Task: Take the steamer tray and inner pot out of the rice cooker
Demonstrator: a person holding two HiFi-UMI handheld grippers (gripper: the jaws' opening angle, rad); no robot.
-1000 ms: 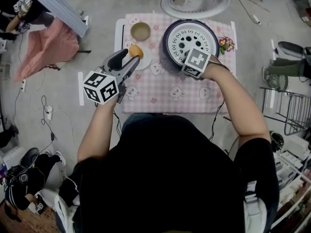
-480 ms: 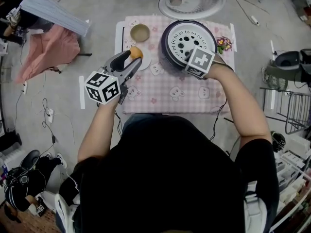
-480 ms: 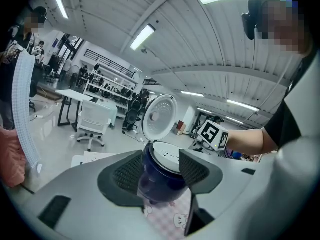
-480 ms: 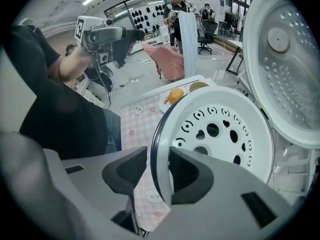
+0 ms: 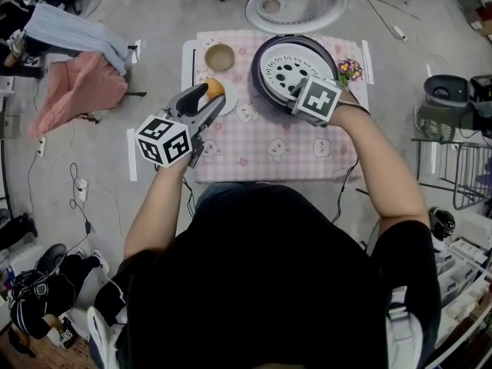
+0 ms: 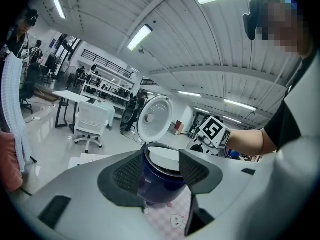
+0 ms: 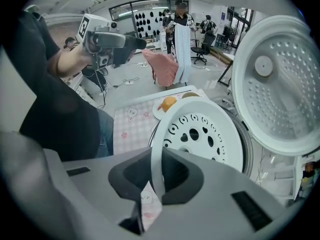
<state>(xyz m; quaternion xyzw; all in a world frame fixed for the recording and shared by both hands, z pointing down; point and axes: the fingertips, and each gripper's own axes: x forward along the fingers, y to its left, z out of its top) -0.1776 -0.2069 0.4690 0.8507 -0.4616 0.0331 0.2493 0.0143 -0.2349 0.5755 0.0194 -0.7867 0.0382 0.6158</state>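
The dark blue rice cooker (image 5: 258, 84) stands open on the pink checked cloth, its lid (image 5: 296, 2) swung back. The white perforated steamer tray (image 5: 288, 66) lies in its mouth. My right gripper (image 5: 298, 91) points steeply down at the tray's near edge. Its jaws have just been closing, and in the right gripper view they (image 7: 156, 176) pinch the tray's (image 7: 200, 134) thin rim. My left gripper (image 5: 206, 100) hangs open over the table's left part, holding nothing. In the left gripper view it (image 6: 159, 170) looks at the cooker (image 6: 157, 184). The inner pot is hidden under the tray.
An orange (image 5: 214, 88) lies on a white plate beside the left gripper, with a small bowl (image 5: 220, 55) behind it. A small bunch of flowers (image 5: 350, 69) sits right of the cooker. Chairs, cables and a pink cloth lie on the floor around.
The right gripper's jaws have closed onto the tray's rim and the hand has risen a little. The left gripper has barely moved.
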